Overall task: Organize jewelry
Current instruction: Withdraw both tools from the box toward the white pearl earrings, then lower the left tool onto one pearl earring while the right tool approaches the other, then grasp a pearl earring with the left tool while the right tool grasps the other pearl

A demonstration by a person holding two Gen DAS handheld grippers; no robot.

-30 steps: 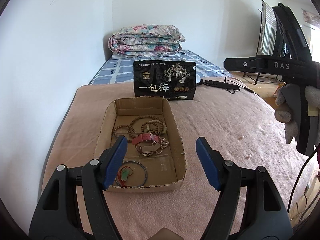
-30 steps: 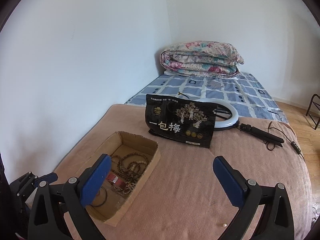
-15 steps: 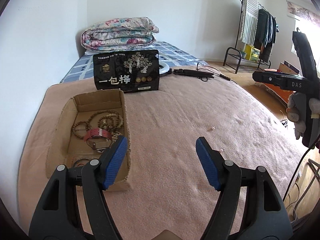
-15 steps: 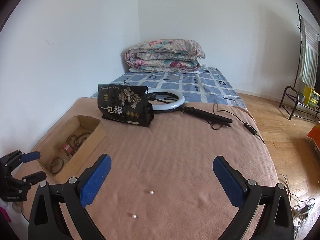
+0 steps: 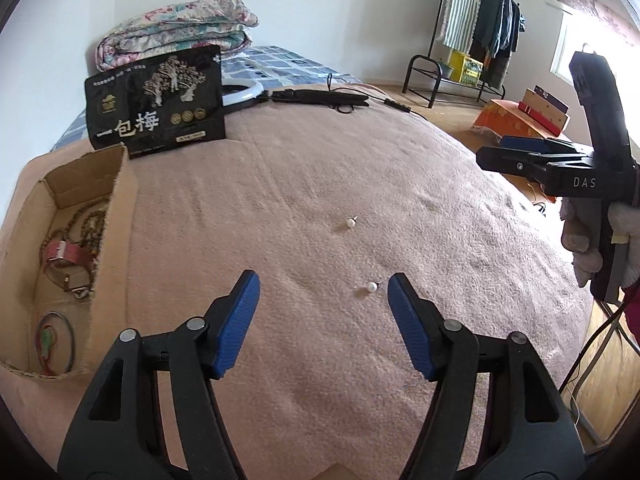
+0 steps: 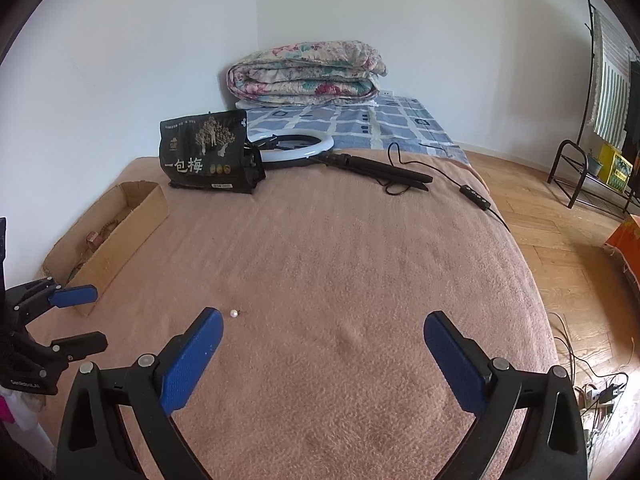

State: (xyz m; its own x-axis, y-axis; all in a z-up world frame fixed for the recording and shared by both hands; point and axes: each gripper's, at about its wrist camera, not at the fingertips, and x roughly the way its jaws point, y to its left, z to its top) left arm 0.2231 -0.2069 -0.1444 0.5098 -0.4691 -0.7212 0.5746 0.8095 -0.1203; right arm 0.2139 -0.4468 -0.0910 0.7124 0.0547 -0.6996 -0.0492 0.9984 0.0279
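Two pearl earrings lay on the pink blanket [image 5: 440,208] covering the bed. The nearer earring [image 5: 372,287] sat just inside the right finger of the left tongs [image 5: 323,304], its short post pointing up and to the right toward that finger; the farther earring [image 5: 351,222] lay well beyond, its post also aimed up and to the right. The left tongs were spread, their jaws just having been closing a little, pressing on nothing, with the nearer earring between them. The right tongs [image 6: 323,354] stood wide apart and empty above bare blanket, with one earring just past the left fingertip. Open blanket ran all round the earrings, right out to the bed's rounded edge. At the left edge sat a shallow cardboard box [image 5: 116,216] holding wooden bead strings [image 5: 86,220], a red-strapped watch [image 5: 64,254] and a thin bangle with a green charm [image 5: 54,340]. Behind it a black snack bag [image 5: 156,100] stood upright.
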